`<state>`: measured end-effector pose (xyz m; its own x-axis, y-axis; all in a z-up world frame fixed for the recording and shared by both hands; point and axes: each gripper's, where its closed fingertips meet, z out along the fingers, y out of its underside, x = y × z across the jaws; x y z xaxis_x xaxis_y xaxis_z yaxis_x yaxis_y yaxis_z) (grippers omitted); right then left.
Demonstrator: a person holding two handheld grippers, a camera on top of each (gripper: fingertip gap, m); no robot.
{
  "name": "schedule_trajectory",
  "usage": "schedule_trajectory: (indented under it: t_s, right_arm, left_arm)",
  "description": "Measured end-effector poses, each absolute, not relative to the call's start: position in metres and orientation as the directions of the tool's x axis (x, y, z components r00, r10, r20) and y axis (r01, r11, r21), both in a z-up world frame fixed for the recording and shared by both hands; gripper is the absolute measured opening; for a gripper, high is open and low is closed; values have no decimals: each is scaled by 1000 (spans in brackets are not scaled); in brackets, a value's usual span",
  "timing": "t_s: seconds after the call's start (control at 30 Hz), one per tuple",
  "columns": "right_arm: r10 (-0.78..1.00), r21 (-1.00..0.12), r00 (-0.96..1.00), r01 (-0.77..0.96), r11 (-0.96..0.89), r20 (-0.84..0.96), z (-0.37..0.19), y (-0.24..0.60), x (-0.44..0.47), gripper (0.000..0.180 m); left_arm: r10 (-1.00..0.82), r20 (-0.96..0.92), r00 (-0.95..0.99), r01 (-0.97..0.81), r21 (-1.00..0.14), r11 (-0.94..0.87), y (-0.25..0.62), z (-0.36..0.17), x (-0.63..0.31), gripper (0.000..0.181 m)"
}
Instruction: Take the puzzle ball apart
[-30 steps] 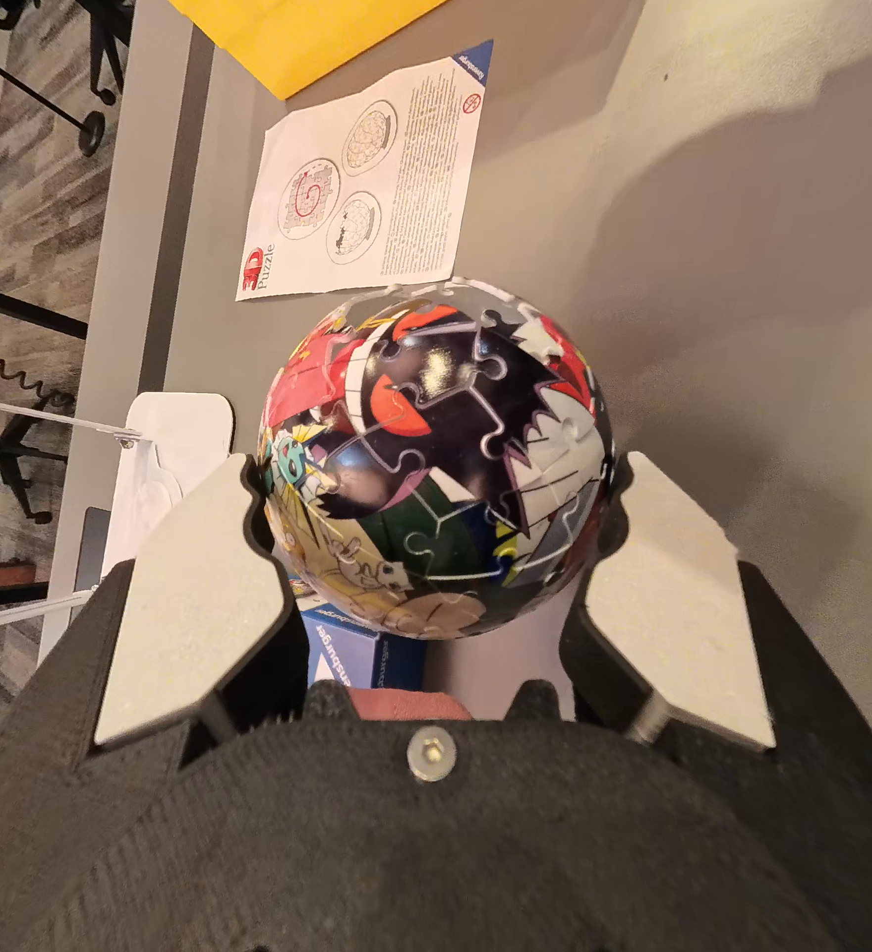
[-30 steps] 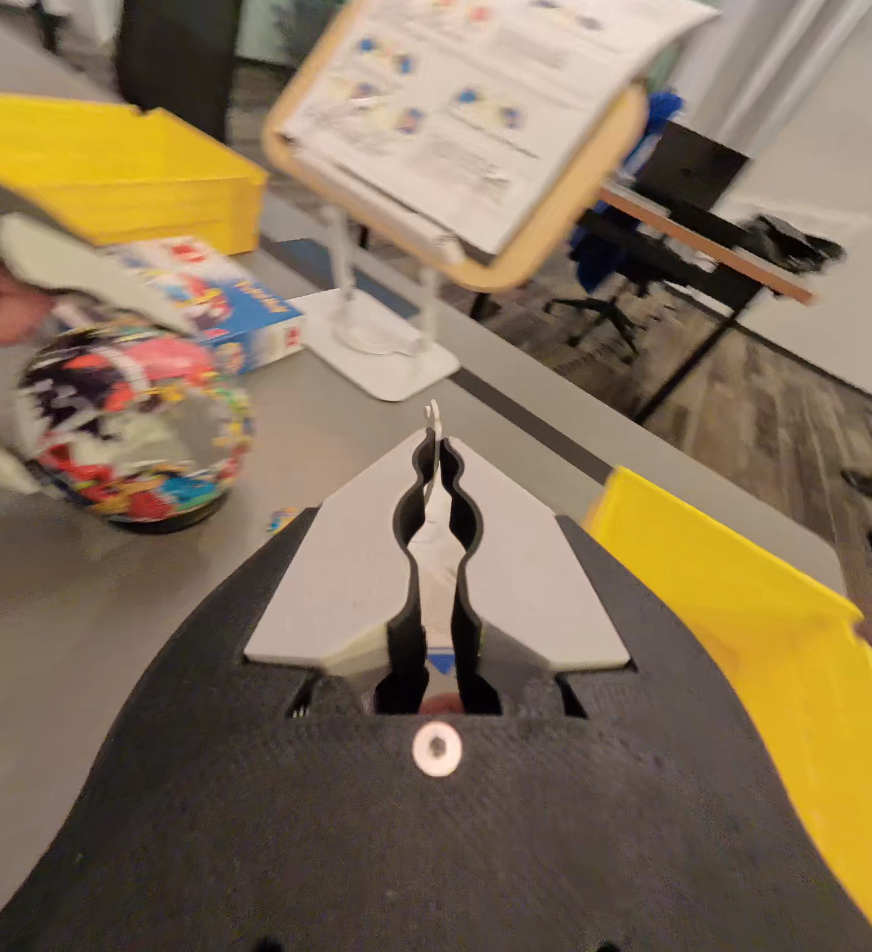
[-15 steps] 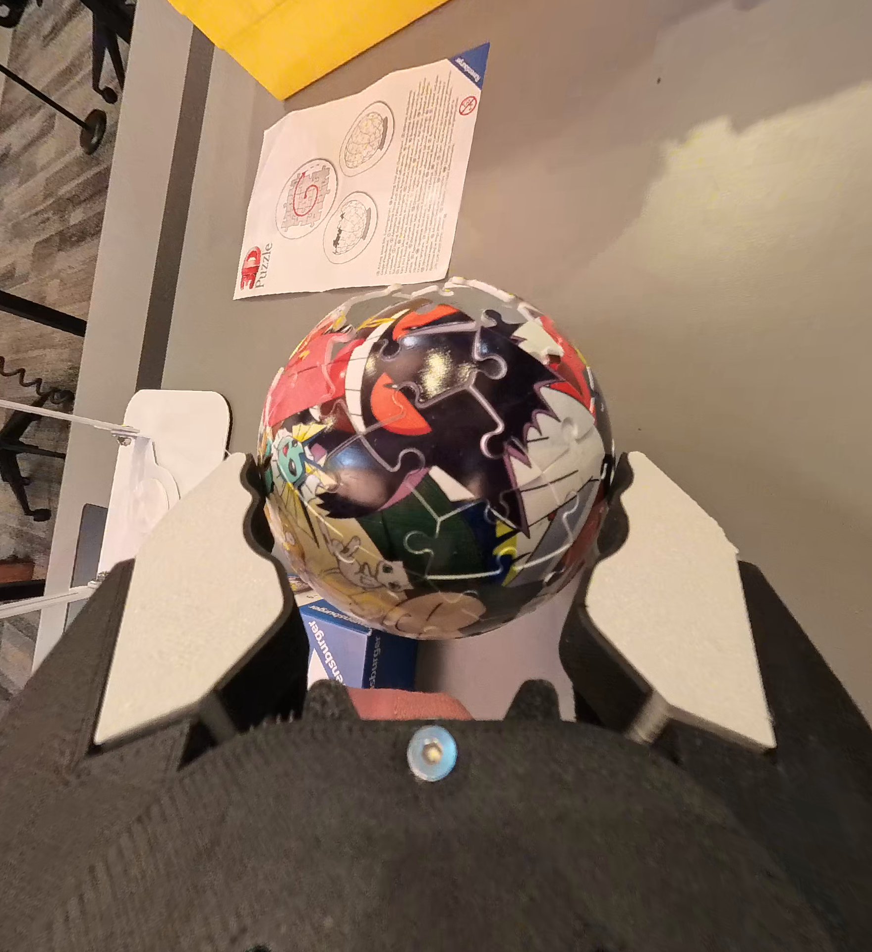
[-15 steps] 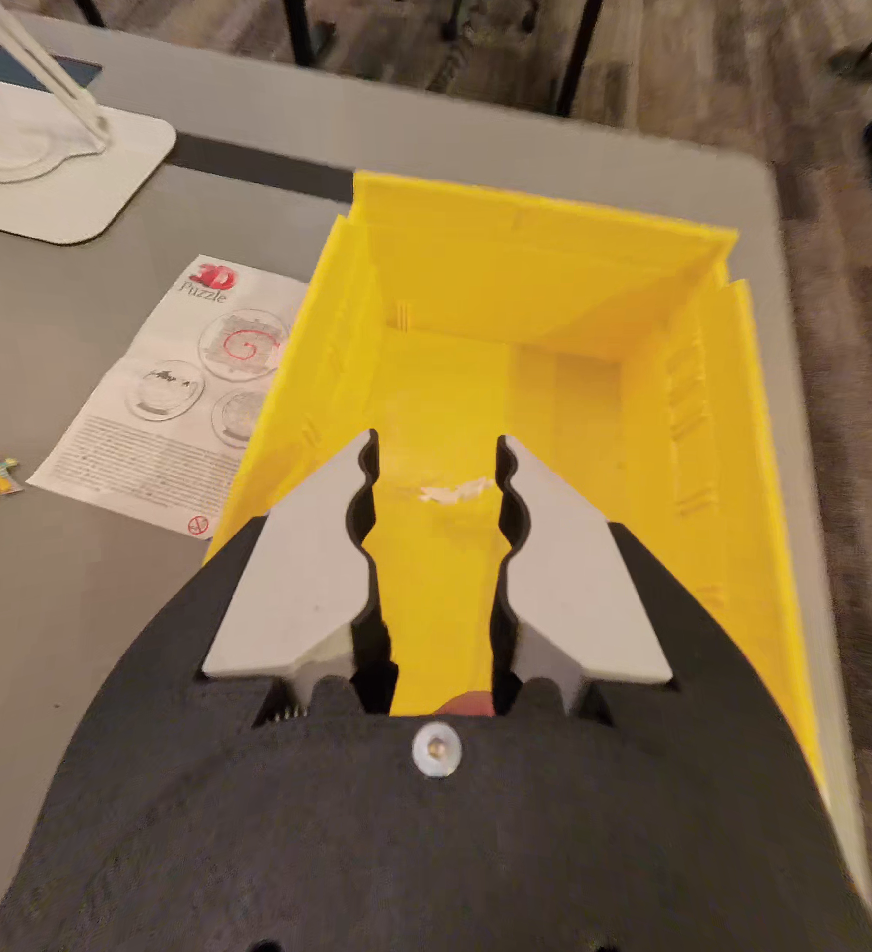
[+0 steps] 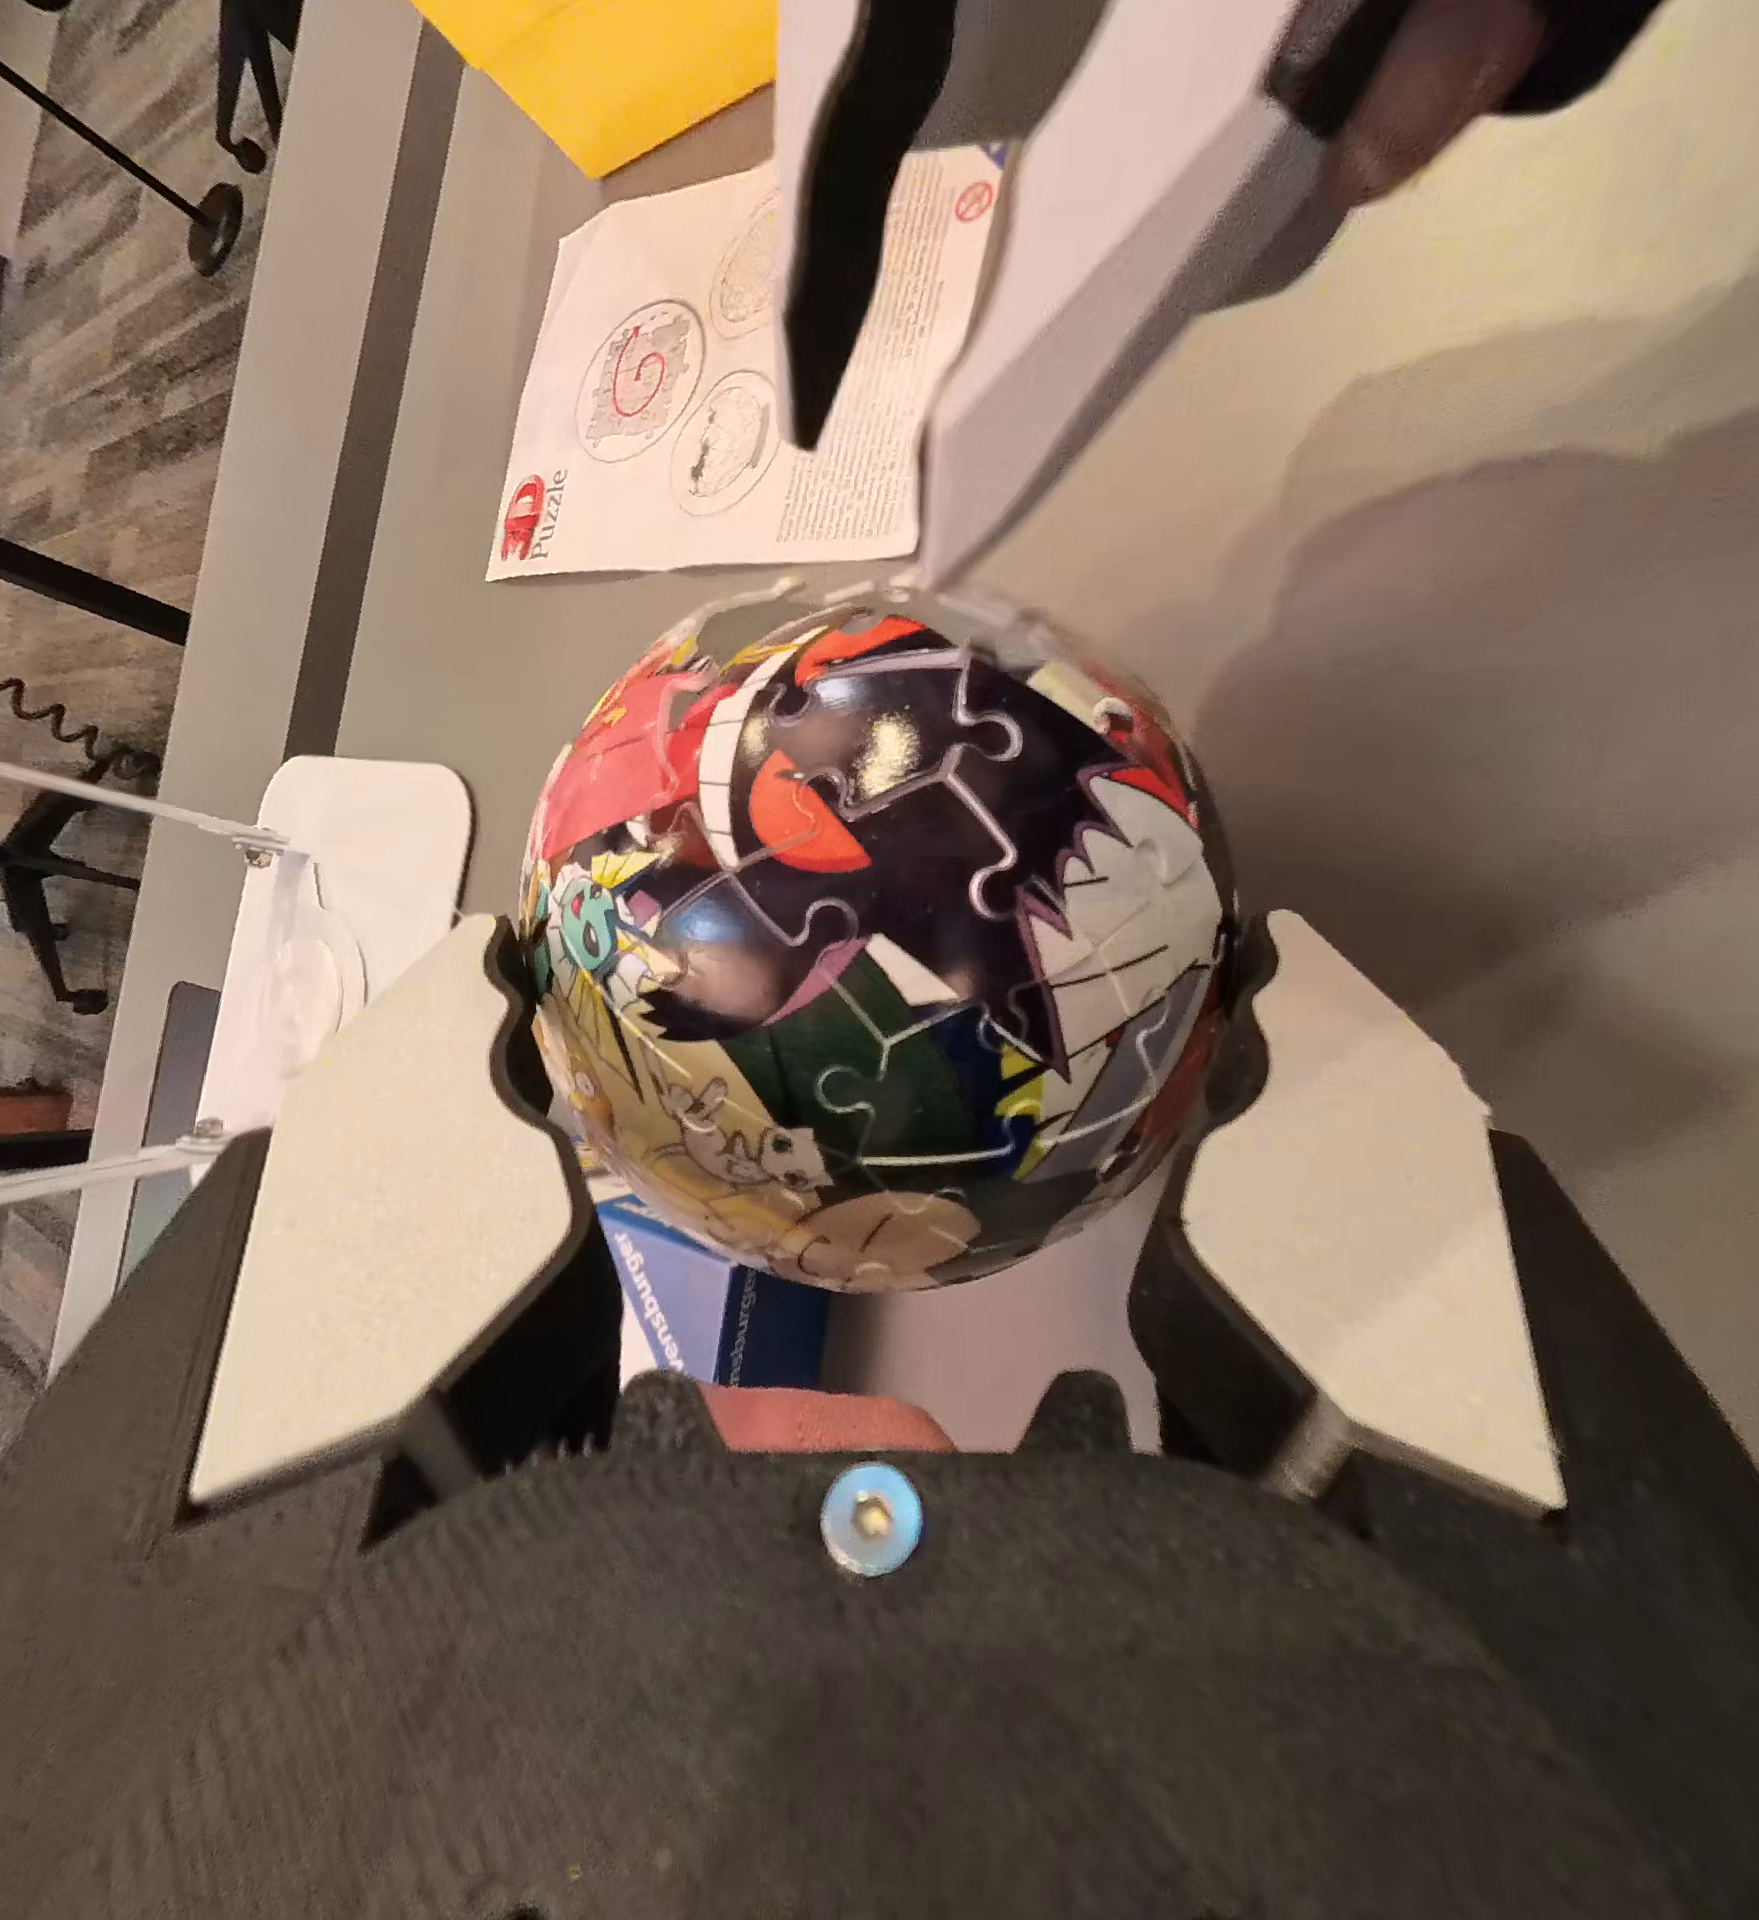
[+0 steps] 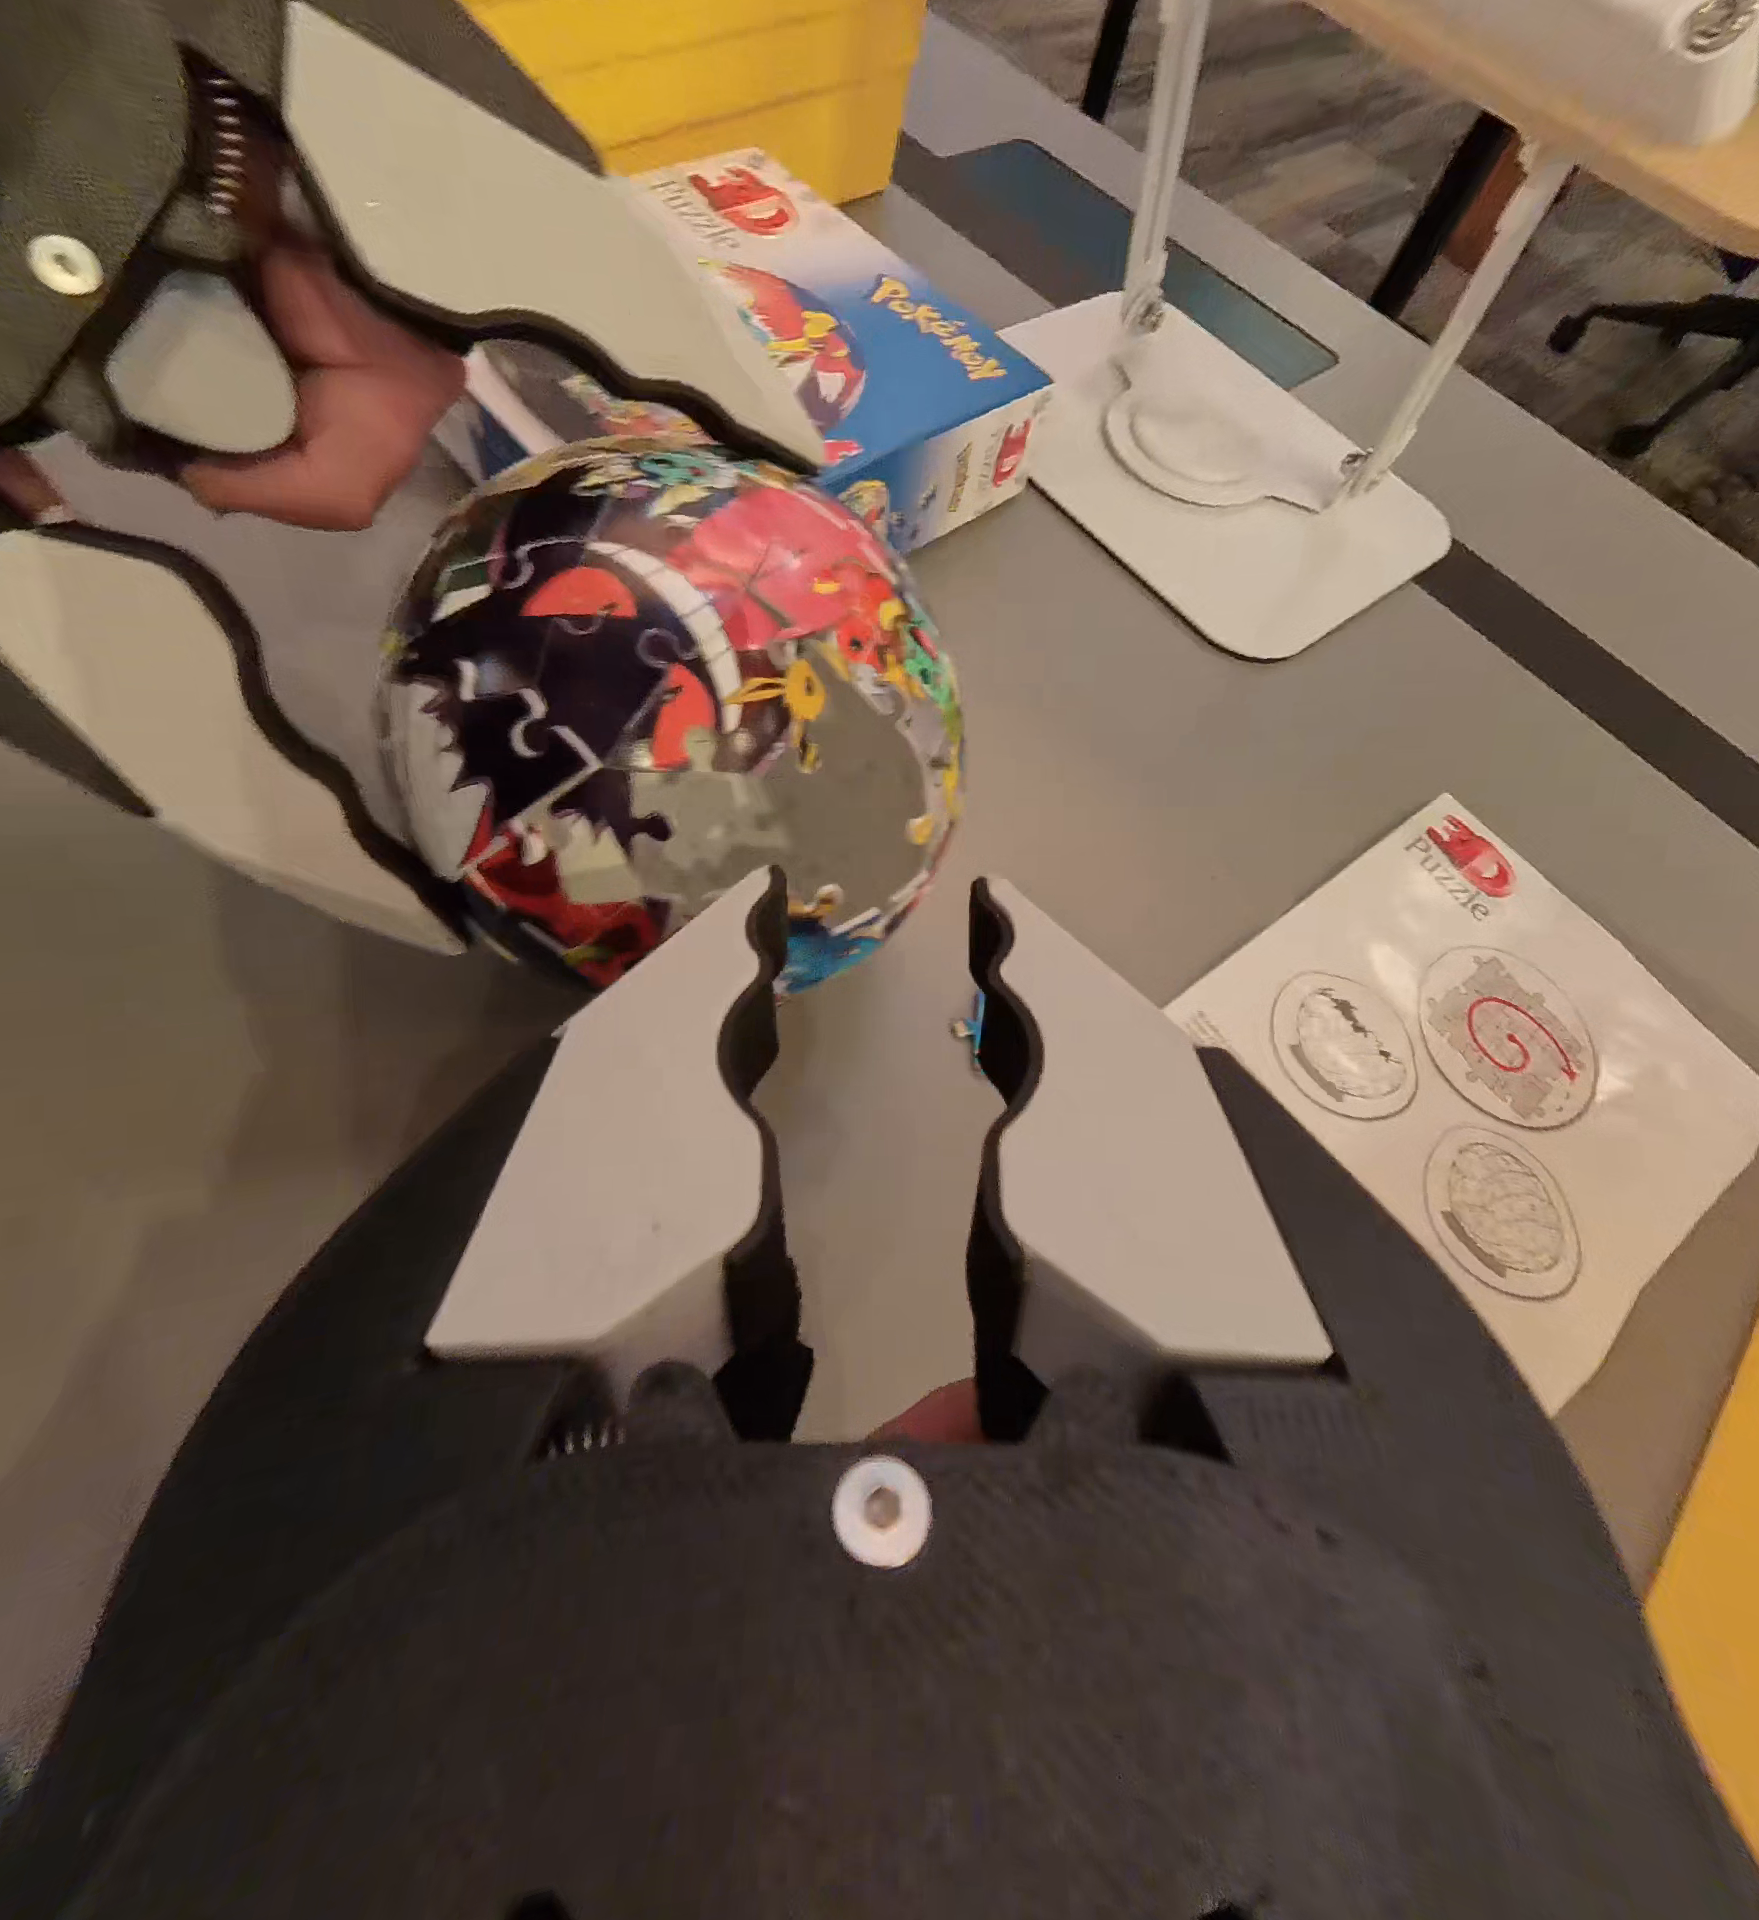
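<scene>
The puzzle ball [image 5: 875, 935] is a glossy, many-coloured sphere of interlocked pieces. My left gripper [image 5: 880, 925] is shut on it, one finger on each side, holding it just above the grey table. In the right wrist view the ball [image 6: 667, 707] has a gap of missing pieces [image 6: 813, 800] on the side facing my right gripper [image 6: 875, 894]. The right gripper is open and empty, its tips close to that gap. It also shows at the top of the left wrist view [image 5: 870, 509]. A small loose piece [image 6: 966, 1023] lies on the table under the right gripper.
A blue puzzle box [image 6: 906, 353] lies behind the ball. An instruction sheet [image 6: 1477, 1091] lies to the right, beside a yellow bin [image 6: 1758, 1558]. Another yellow bin [image 6: 709, 73] stands at the back. A white stand base [image 6: 1239, 488] sits near the table's far edge. Across from one pair of fingers to the other is roughly 7 cm.
The right gripper, shut on a white piece a second ago, opened over the yellow bin, then swung back to the ball. The left gripper and ball have held still.
</scene>
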<state>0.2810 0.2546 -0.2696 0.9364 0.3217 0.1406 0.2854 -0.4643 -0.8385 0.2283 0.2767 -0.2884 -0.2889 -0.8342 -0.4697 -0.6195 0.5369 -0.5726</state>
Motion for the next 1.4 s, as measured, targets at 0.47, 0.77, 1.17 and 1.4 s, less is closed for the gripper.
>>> schedule_trajectory:
  t_s: [0.47,0.77,1.17,1.4]
  right_arm:
    - [385,-804,888,414,-427,253,-286,293,282,3]
    - [464,-605,739,670,-429,488,-288,292,286,2]
    - [558,-745,804,498,-443,205,-281,288,286,2]
    - [407,-519,622,782,-345,668,-272,293,290,0]
  left_arm:
    - [-837,-459,-298,-590,-601,539,271,-288,230,124]
    - [-854,-428,-297,-583,-627,517,270,-286,232,124]
    - [-860,-408,-308,-581,-635,509,269,-287,234,124]
    - [-862,-411,-295,-594,-628,503,277,-288,235,122]
